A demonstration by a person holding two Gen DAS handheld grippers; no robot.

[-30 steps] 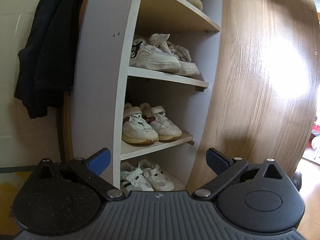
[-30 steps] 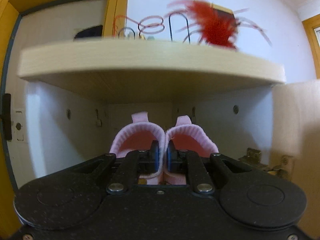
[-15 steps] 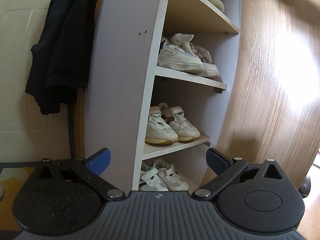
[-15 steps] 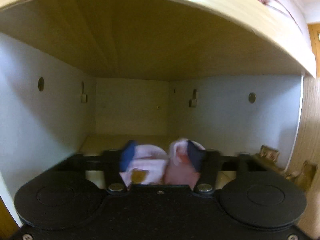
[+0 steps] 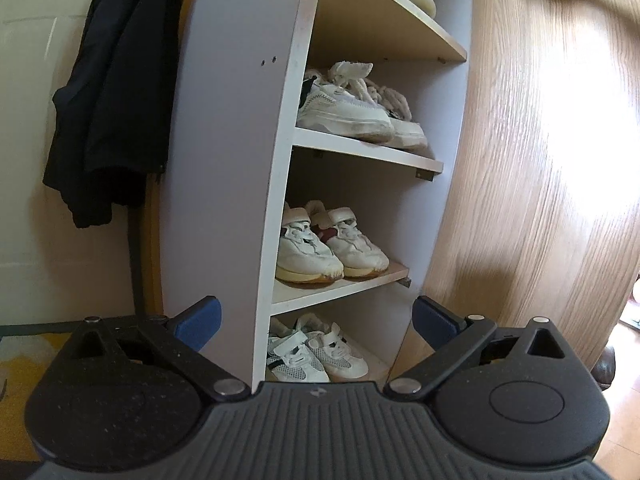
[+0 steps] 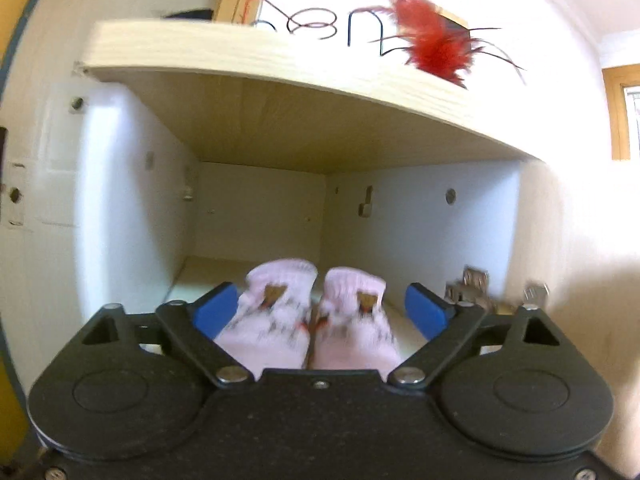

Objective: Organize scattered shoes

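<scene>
A pair of pink slippers (image 6: pixel 308 316) lies side by side on the floor of the top compartment of the shoe cabinet (image 6: pixel 260 216), toes pointing in. My right gripper (image 6: pixel 320 310) stands open, its blue pads wide on either side of the pair and apart from it. In the left wrist view my left gripper (image 5: pixel 316 318) is open and empty, facing the cabinet from outside. White sneakers (image 5: pixel 356 112) sit on an upper shelf, another white pair (image 5: pixel 324 244) on the shelf below, a third pair (image 5: pixel 316 350) at the bottom.
The cabinet's open wooden door (image 5: pixel 540 160) stands to the right. A black jacket (image 5: pixel 116 92) hangs on the wall at left. A red feather ornament (image 6: pixel 432 40) and wire hooks rest on the cabinet top (image 6: pixel 256 56). Metal hinges (image 6: pixel 476 284) sit at the compartment's right.
My right gripper opened and let go of the pink slippers, which now lie on the top shelf; it has drawn back a little. The left gripper's view shifted slightly right.
</scene>
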